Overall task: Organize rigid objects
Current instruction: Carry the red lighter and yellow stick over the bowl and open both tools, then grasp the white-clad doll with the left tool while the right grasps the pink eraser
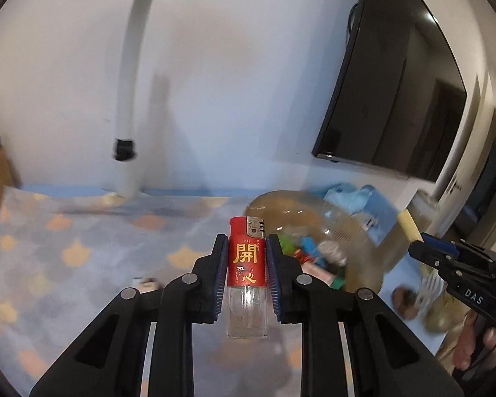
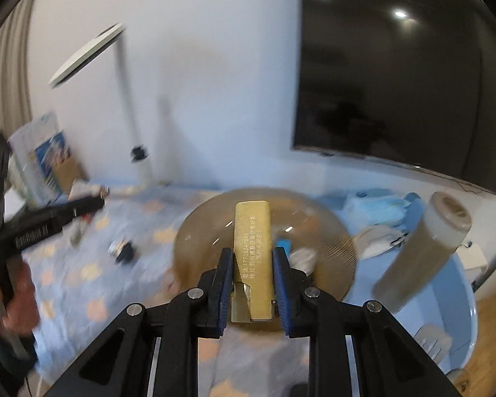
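Note:
A red lighter (image 1: 247, 264) with gold characters and a clear lower half stands upright between the blue pads of my left gripper (image 1: 246, 248), which is shut on it above the patterned blue cloth. My right gripper (image 2: 252, 261) is shut on a gold lighter (image 2: 253, 248) with printed text, held over a round clear amber jar (image 2: 327, 231). In the left wrist view that jar (image 1: 353, 231) lies to the right with small colourful items inside, and the right gripper (image 1: 416, 241) shows at the right edge with the gold lighter's tip (image 1: 410, 228).
A white lamp post (image 1: 129, 106) rises from the table's back. A dark TV screen (image 1: 390, 99) hangs on the wall at right. A tall capped cylinder (image 2: 423, 251), blue bags (image 2: 380, 208) and a blue tub (image 2: 463, 291) sit right of the jar. Small dark items (image 2: 122, 248) lie on the cloth.

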